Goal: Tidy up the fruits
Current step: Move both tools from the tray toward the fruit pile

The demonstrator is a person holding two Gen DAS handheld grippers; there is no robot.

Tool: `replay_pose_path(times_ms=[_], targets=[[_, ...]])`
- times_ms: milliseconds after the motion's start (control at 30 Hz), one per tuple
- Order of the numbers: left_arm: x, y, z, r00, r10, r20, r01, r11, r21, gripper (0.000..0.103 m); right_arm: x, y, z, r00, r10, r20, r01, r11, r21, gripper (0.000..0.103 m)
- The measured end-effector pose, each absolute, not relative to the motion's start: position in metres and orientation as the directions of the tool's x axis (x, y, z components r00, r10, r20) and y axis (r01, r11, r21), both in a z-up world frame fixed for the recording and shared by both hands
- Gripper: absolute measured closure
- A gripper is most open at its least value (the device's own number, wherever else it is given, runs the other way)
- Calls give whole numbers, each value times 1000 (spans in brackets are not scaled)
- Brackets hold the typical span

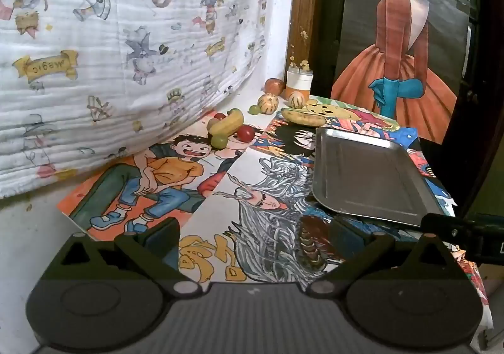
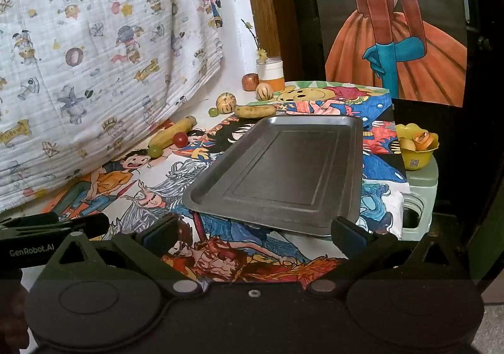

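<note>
Both the left gripper (image 1: pixel 252 237) and the right gripper (image 2: pixel 255 232) are held wide open and empty. The fruits (image 2: pixel 181 139) lie scattered beyond the bare tray (image 2: pixel 283 171), near the cloth. One small fruit should be approached low, jaws straddling it, then closed gently.

surface: tabletop covered in colourful cartoon drawings (image 2: pixel 378 139) | near right: empty rectangular grey metal tray (image 2: pixel 283 171) | far left: two yellow bananas (image 2: pixel 171 133), small red round fruit (image 2: pixel 180 139), two green grapes (image 2: pixel 155 151), two striped pale melons (image 2: pixel 226 102), reddish apple (image 2: pixel 250 81) | far edge: white-and-orange jar (image 2: pixel 271 72)
</note>
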State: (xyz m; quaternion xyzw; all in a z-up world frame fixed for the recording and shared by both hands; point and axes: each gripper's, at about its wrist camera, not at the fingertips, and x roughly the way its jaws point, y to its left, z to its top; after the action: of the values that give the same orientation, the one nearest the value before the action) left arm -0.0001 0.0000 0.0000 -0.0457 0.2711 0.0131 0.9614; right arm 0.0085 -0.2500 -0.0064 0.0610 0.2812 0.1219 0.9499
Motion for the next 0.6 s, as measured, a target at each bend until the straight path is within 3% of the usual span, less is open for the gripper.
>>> replay_pose_path(times_ms=[600], targets=[[0, 0, 0, 849, 2, -528, -50, 996, -76, 0, 10, -250, -5, 809, 269, -523, -198, 962, 189, 0]])
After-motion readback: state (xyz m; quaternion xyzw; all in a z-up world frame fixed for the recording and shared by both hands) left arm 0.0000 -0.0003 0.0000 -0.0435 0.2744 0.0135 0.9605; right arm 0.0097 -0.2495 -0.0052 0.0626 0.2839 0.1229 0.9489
